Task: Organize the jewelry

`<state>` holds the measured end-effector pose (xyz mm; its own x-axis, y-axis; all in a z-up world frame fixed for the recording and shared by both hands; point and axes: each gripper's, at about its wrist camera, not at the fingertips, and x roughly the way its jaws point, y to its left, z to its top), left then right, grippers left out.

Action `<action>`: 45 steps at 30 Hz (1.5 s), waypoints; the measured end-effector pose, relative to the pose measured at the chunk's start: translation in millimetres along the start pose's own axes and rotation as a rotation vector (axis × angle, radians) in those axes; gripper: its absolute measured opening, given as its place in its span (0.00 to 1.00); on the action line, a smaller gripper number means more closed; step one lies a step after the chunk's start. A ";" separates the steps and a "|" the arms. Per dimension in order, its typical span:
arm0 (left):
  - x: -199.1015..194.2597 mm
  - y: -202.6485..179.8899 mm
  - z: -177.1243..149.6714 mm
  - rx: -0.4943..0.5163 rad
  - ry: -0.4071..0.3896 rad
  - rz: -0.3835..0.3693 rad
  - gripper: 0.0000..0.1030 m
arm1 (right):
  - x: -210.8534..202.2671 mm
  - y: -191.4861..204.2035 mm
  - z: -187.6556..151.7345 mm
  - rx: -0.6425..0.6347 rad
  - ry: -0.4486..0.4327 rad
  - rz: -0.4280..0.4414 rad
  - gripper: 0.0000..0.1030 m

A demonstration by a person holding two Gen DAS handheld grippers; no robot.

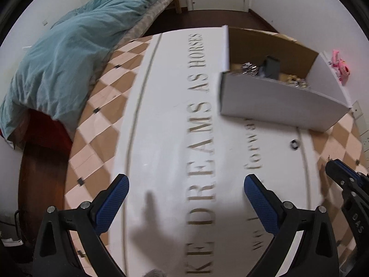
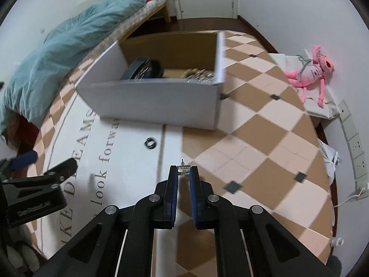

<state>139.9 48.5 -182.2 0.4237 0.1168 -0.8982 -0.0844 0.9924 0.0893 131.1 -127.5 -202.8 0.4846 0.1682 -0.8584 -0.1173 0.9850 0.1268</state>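
Checkered tan-and-pink cloth [image 2: 258,143] covers the counter, with a white lettered mat [image 1: 175,138] laid across it. Ahead of both grippers stands a white box [image 2: 156,101], open at the top, its cardboard inside holding a heap of shiny jewelry [image 2: 199,75] and a dark rounded object [image 2: 143,69] whose kind I cannot tell.

Right gripper [image 2: 183,173] has its blue pads pressed close on a small sparkling earring [image 2: 183,170], pinched at the very tips, with its post sticking up just beyond them. It hangs above the edge where mat meets cloth. A dark ring [image 2: 150,143] lies on the mat ahead and slightly left of that gripper, between it and the box, apart from both.

Left gripper [image 1: 186,191] is spread wide over the mat's lettering and holds nothing. The box sits ahead and to its right, the ring [image 1: 294,144] farther right.

Beyond, a teal blanket [image 1: 69,55] is bunched on a bed, and a pink plush toy [image 2: 311,69] lies off to the right gripper's right.
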 end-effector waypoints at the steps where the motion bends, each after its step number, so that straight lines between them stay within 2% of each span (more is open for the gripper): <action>1: 1.0 -5.1 2.5 0.002 0.001 -0.014 0.99 | -5.3 -6.5 1.3 0.013 -0.010 0.000 0.10; 6: 8.4 -43.2 13.7 0.027 0.000 -0.093 0.98 | -19.9 -36.9 5.6 0.058 -0.033 -0.029 0.10; 12: 14.9 -84.4 21.7 0.109 -0.028 -0.103 0.97 | -14.9 -73.1 3.9 0.113 -0.013 -0.065 0.10; 14: 15.1 -94.1 22.8 0.132 -0.035 -0.098 0.83 | -13.8 -82.1 3.4 0.128 -0.011 -0.070 0.10; 16: 18.5 -99.6 23.8 0.148 -0.028 -0.102 0.58 | -13.5 -86.7 3.2 0.138 -0.011 -0.073 0.10; 19: 21.5 -102.4 24.2 0.160 -0.030 -0.120 0.33 | -13.8 -91.8 3.5 0.152 -0.015 -0.073 0.10; 22: 20.6 -108.3 25.3 0.178 -0.037 -0.130 0.16 | -14.6 -96.1 5.0 0.160 -0.020 -0.072 0.10; 24: 20.4 -112.7 26.0 0.191 -0.042 -0.130 0.10 | -15.7 -98.1 5.7 0.164 -0.021 -0.070 0.10; 31: 13.6 -115.2 26.8 0.196 -0.064 -0.149 0.10 | -27.6 -100.6 7.4 0.164 -0.041 -0.058 0.10; 37: -28.6 -100.6 33.5 0.171 -0.115 -0.213 0.10 | -53.0 -90.3 22.0 0.154 -0.086 -0.002 0.10; 41: -61.3 -75.1 59.0 0.122 -0.151 -0.265 0.10 | -70.8 -70.6 50.1 0.126 -0.124 0.074 0.10; 45: -70.1 -49.2 100.2 0.094 -0.164 -0.247 0.10 | -67.6 -49.3 88.8 0.091 -0.129 0.144 0.10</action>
<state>204.8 -4.7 -80.5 0.5617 -0.1314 -0.8169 0.1199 0.9898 -0.0768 181.1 -184.0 -106.9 0.5760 0.3053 -0.7583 -0.1172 0.9489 0.2931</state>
